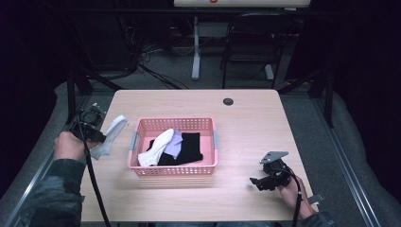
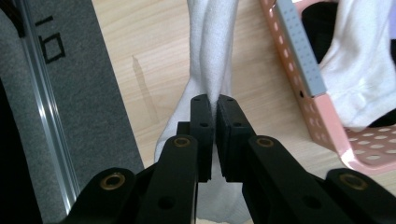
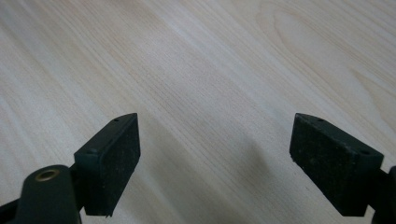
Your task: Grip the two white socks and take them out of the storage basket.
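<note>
Light wooden table (image 1: 246,123) with a basket on it

A pink plastic basket (image 1: 176,169) sits on the tabletop, left of centre, holding white, lilac and black socks. A dark round grommet (image 1: 228,101) is set in the wood near the far edge. The rest of the top is bare, pale-grained wood.

Light falls from overhead onto the tabletop (image 1: 246,118), which is evenly lit. The surrounding room is dim, and its far corners go nearly black. The basket (image 1: 174,170) casts a short, soft shadow toward the near edge. The high view is low in resolution and slightly soft. In the left gripper view, the white sock (image 2: 212,56) is bright but keeps its weave. In the right gripper view, a faint shadow lies between the jaws, and the wood grain is sharp.
</note>
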The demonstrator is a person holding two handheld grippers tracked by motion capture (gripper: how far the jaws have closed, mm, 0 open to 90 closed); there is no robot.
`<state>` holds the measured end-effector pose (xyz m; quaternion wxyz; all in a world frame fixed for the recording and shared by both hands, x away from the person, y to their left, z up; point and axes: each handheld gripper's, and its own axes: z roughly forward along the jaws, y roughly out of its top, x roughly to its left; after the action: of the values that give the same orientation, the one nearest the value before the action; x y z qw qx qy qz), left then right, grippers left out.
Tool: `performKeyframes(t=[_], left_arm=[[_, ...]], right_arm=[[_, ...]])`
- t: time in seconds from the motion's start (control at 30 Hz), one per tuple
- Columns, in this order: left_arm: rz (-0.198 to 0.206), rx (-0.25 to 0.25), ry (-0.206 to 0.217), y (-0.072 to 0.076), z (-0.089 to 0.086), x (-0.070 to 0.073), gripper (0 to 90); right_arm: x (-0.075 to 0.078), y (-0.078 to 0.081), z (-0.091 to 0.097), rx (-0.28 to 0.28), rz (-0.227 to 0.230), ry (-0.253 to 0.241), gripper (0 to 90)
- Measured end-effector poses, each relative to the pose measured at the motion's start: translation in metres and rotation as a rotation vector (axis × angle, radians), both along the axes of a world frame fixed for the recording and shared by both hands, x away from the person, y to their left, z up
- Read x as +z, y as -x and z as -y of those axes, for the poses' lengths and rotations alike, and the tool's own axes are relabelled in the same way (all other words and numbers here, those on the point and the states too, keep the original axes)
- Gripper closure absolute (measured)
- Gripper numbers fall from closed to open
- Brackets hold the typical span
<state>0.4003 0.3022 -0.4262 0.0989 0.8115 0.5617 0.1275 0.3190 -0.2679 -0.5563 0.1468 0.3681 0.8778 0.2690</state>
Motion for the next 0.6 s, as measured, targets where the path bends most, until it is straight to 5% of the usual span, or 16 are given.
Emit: performKeyframes(t=[0.6], left_arm=[[-0.087,0.077,0.045,-0.009,-0.018,-0.056,86.0]], right_arm=[[0.0,0.0,0.0,0.0,-0.001,-0.001,15.6]])
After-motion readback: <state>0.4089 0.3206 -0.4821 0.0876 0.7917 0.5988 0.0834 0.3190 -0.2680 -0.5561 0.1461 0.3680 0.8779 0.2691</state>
